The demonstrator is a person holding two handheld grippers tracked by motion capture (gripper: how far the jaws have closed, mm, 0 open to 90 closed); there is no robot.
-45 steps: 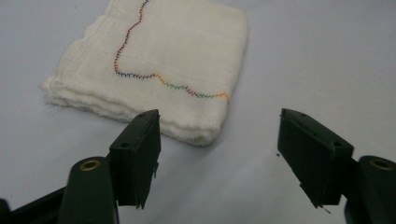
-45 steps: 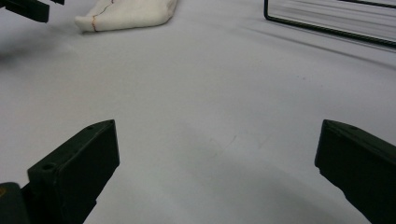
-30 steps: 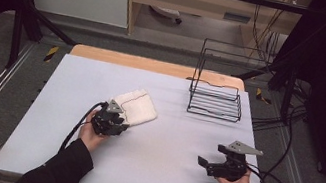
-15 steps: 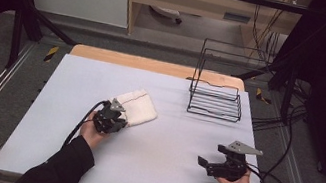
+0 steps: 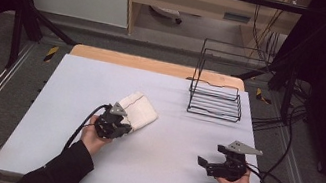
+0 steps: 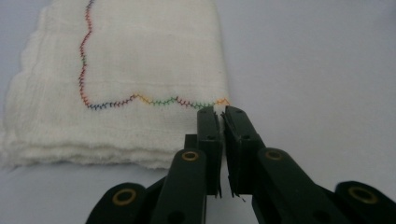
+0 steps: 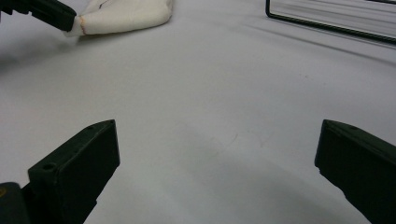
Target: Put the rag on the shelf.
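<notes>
A folded white cloth (image 5: 140, 110) with a multicoloured zigzag stitch lies left of the table's middle. In the left gripper view the cloth (image 6: 130, 70) lies just ahead. My left gripper (image 6: 222, 112) has its jaws pressed together at the near right corner of the top layer, on the stitched edge. From above, the left gripper (image 5: 126, 123) sits at the cloth's near edge. The right gripper view shows the cloth (image 7: 126, 16) far off, with the left gripper (image 7: 46, 11) touching its tip. My right gripper (image 7: 217, 149) stands open over bare table, and from above the right gripper (image 5: 206, 164) is at the front right.
A black wire rack (image 5: 215, 100) stands at the table's back right, and its base wire (image 7: 327, 18) shows in the right gripper view. The white table (image 5: 75, 86) has a wooden strip along its far edge. Cables trail off the right side.
</notes>
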